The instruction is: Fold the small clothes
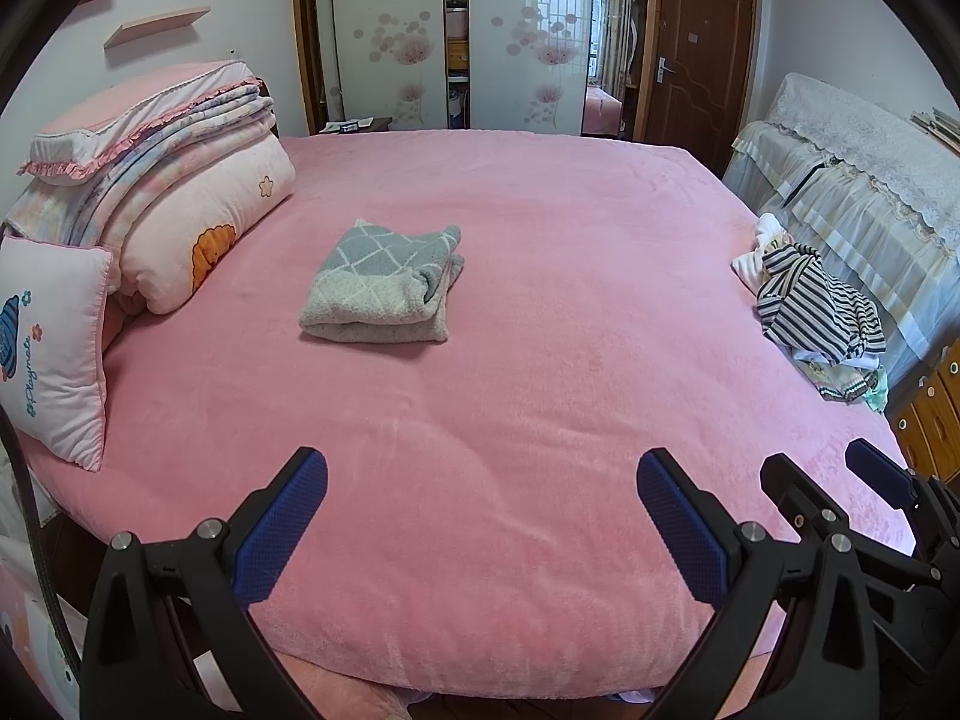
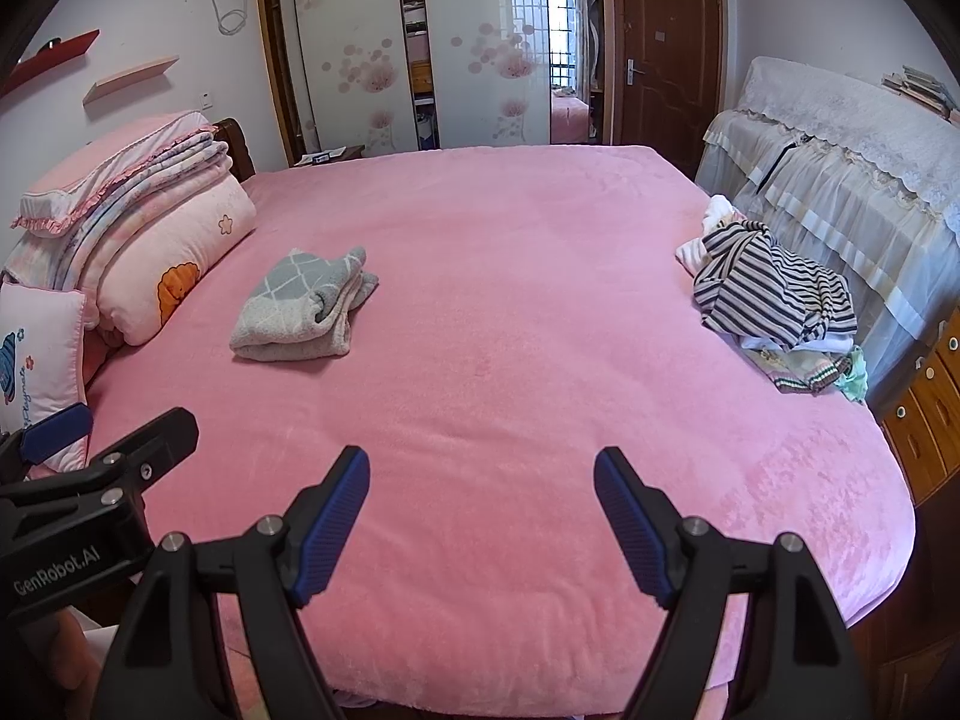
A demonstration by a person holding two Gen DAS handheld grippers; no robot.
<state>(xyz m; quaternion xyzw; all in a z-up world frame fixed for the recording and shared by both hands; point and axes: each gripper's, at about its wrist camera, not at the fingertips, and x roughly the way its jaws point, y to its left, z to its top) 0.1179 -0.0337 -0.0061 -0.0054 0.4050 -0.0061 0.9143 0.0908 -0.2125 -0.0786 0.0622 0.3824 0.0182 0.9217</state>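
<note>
A folded grey and white fleece garment [image 1: 384,282] lies on the pink bed [image 1: 540,420], left of centre; it also shows in the right wrist view [image 2: 303,306]. A loose pile of small clothes with a striped piece on top [image 1: 810,300] sits at the bed's right edge, also in the right wrist view [image 2: 774,294]. My left gripper [image 1: 480,474] is open and empty above the bed's near edge. My right gripper [image 2: 480,468] is open and empty beside it, and shows in the left wrist view [image 1: 834,468]. Both are well short of the clothes.
Stacked quilts and pillows [image 1: 156,192] fill the bed's left side. A lace-covered piece of furniture [image 1: 852,180] stands by the right side, with wooden drawers [image 2: 924,420] near it. A wardrobe [image 1: 456,30] and a door [image 1: 702,48] stand beyond the bed.
</note>
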